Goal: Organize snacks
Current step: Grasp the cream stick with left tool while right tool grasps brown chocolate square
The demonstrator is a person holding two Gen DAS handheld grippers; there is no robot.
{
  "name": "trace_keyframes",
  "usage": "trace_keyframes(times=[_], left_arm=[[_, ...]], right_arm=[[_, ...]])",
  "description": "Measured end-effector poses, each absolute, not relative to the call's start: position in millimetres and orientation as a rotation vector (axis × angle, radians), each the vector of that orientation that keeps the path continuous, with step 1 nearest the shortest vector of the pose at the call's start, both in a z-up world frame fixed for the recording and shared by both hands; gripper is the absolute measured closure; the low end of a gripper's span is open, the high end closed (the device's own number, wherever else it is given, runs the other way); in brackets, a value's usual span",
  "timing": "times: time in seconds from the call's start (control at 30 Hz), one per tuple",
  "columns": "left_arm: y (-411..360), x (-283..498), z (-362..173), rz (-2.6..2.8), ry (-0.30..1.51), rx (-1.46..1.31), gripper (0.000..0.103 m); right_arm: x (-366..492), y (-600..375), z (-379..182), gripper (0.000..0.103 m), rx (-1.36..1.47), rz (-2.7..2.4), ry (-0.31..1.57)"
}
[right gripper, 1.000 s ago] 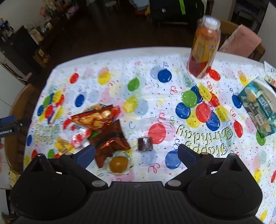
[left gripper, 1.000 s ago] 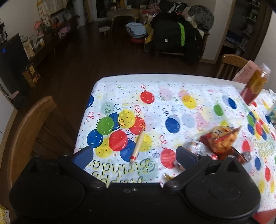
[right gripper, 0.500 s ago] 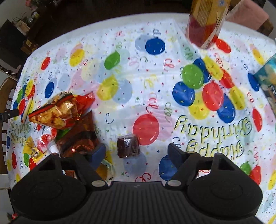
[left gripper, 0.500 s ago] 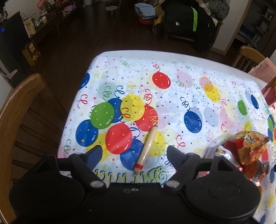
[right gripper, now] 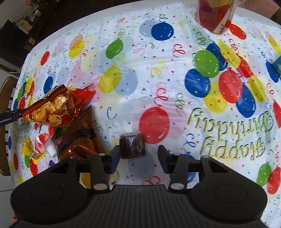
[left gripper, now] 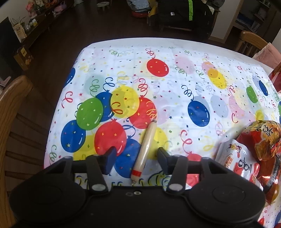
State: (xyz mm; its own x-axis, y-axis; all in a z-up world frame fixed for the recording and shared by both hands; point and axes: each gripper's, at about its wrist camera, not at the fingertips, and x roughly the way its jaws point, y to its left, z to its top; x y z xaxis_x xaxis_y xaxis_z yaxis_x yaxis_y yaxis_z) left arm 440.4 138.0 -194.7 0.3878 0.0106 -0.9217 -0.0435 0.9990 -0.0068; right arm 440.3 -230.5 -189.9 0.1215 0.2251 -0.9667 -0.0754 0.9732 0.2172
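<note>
A pale sausage stick (left gripper: 145,148) with a red band lies on the balloon tablecloth (left gripper: 175,98). My left gripper (left gripper: 136,157) is open and low over it, one finger on each side, neither touching. In the right wrist view a small dark brown wrapped cake (right gripper: 132,146) lies between the fingers of my right gripper (right gripper: 138,156), which is open; the cake sits against the left finger. A clear bag of golden snacks (right gripper: 51,107) and a dark red foil pack (right gripper: 77,140) lie to the left.
A juice bottle (right gripper: 215,15) stands at the far right of the table. A red-and-white cartoon pouch (left gripper: 235,161) and a red snack bag (left gripper: 263,140) lie right of the sausage. Wooden chairs (left gripper: 12,108) stand at the table's left edge and far corner. A teal packet (right gripper: 277,64) shows at the right edge.
Both grippers have come down and forward. The left one now straddles the sausage stick with narrower fingers; the right one has closed in around the brown cake.
</note>
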Motion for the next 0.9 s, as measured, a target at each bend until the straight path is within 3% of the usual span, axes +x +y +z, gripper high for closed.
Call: trace_keyframes(times=[0.2, 0.3, 0.9], left_arm=[[134, 438, -193, 0.014, 1.168, -0.019, 0.080], [135, 437, -193, 0.008, 1.168, -0.026, 0.091], [140, 405, -158, 0.042, 1.197, -0.081, 0.094]], right_arm=[[439, -219, -188, 0.072, 0.101, 0.240, 1.418], [438, -217, -187, 0.073, 0.090, 0.236, 1.414], [401, -236, -135, 0.073, 0.131, 0.233, 1.349]])
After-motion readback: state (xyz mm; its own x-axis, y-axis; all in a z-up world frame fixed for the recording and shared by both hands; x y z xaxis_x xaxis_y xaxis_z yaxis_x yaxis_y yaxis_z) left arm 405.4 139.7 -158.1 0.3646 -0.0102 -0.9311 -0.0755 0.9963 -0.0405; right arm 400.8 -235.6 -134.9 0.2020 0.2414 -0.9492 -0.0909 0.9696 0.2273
